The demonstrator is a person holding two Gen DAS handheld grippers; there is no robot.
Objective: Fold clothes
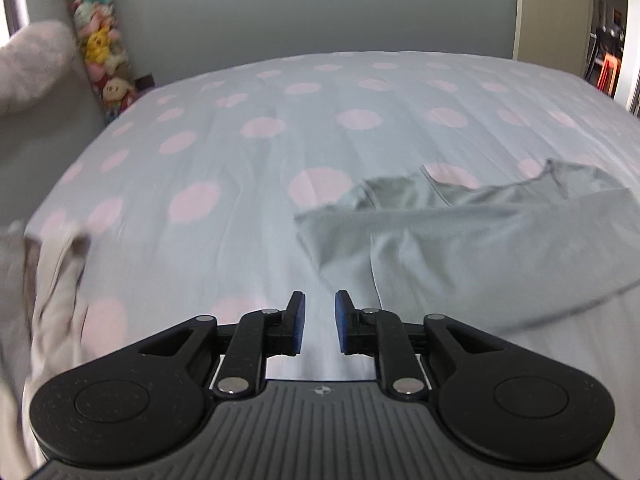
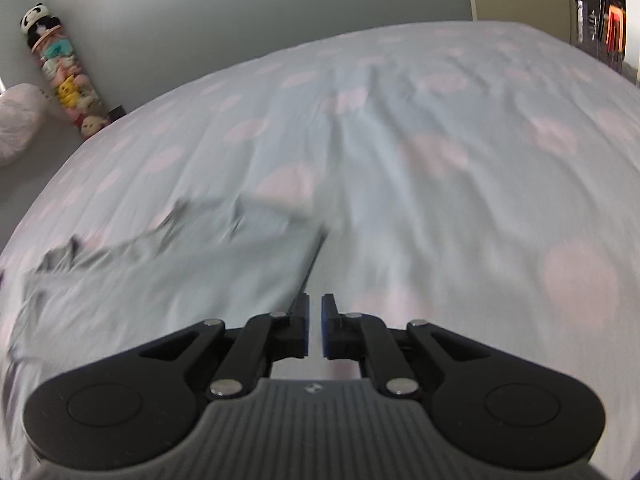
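Lying flat on the bed [image 1: 248, 160], a pale grey-green garment [image 1: 460, 240] is spread over the spotted cover near the bed's front edge, with a neckline or strap end wrinkled toward the far side and a straight folded edge facing the left gripper [image 1: 319, 322]. That gripper hangs above the cover just left of the garment, its blue-padded fingers [image 1: 298, 320] standing a small way apart with only bare sheet showing between them, gripping nothing. From the right wrist view the same garment [image 2: 168, 280] lies to the left, its straight right-hand edge running down almost to the right gripper [image 2: 315, 326]. The right gripper's fingers are nearly together, a thin slit left between the pads, and no cloth is caught in it; the garment's edge ends just beside the left finger, though blur hides whether they touch. A second, whitish cloth [image 1: 52, 280] hangs blurred at the bed's left edge in the left wrist view. Beyond the bed's far left corner, a tall clear tube of small plush toys [image 1: 102, 40] leans against the grey wall [image 1: 300, 8], and a fuzzy pink cushion [image 2: 16, 124] sits beside it. Past the far right corner an open door [image 1: 552, 12] shows another room.
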